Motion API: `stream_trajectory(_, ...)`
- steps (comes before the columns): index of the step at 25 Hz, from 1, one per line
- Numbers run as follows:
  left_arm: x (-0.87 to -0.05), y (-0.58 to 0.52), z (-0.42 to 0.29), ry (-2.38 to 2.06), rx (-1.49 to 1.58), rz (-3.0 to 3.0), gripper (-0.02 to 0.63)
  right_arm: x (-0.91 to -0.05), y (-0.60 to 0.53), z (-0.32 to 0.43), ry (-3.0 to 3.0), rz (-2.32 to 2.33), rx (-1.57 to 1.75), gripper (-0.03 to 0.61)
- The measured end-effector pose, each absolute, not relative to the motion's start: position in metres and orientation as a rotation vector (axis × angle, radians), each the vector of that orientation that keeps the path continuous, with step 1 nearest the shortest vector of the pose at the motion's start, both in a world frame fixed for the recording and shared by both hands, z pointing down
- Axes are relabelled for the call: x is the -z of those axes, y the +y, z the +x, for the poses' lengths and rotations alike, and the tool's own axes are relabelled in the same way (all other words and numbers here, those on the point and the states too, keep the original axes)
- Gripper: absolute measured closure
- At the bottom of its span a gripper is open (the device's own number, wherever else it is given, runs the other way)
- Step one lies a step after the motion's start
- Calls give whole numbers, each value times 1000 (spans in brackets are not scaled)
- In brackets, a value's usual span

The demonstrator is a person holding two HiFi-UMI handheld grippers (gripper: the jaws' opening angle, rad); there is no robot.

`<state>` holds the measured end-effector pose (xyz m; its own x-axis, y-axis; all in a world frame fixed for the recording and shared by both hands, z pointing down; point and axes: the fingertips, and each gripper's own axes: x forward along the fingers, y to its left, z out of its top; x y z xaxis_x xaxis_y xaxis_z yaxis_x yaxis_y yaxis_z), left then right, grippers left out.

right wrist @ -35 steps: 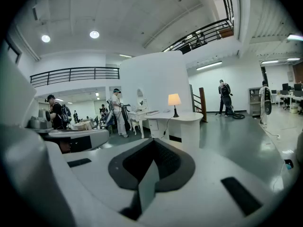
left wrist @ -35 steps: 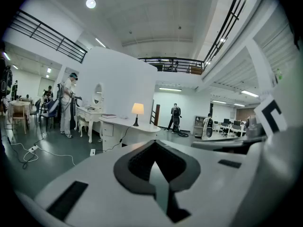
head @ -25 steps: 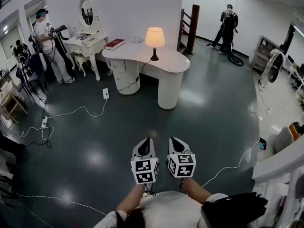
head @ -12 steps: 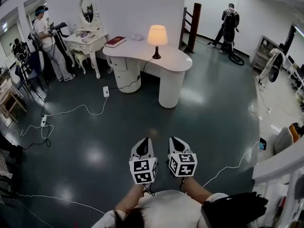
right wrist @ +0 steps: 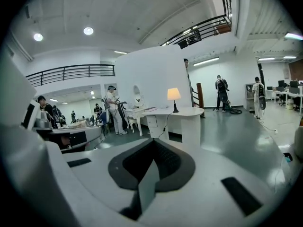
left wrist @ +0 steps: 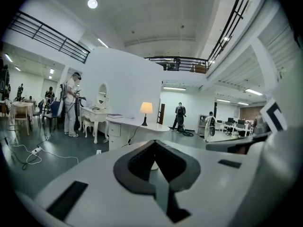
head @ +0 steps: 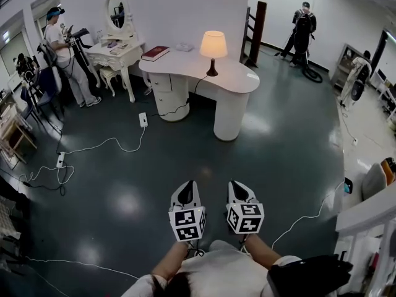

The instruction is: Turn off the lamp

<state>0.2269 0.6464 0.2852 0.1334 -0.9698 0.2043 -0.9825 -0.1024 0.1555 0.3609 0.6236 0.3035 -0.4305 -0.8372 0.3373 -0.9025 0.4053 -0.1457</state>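
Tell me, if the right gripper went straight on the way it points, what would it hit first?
Nothing soon: ahead of the right gripper lies only bare floor, then the white desk carrying the lit lamp. The desk looks like the first obstacle, though depth is hard to judge.

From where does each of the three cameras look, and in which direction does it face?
Head view: on the person's head, facing steeply down toward the lit lamp on the white desk; forearms, left gripper and right gripper show.
Left gripper view: on the left gripper, facing the lamp over its shut jaws.
Right gripper view: likewise, on the right gripper.
Shared: the lamp.
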Motion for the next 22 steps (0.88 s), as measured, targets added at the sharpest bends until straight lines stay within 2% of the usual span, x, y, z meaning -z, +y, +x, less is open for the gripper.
stream_trajectory(11,-301,616,212,-1887,-80,2148,606,-324,599,346,-2407,1535,-481,580)
stream_trajectory(22,-319,537,186,-1897,-144,2106,606,-332,513,325,-2404,1537,-493,580)
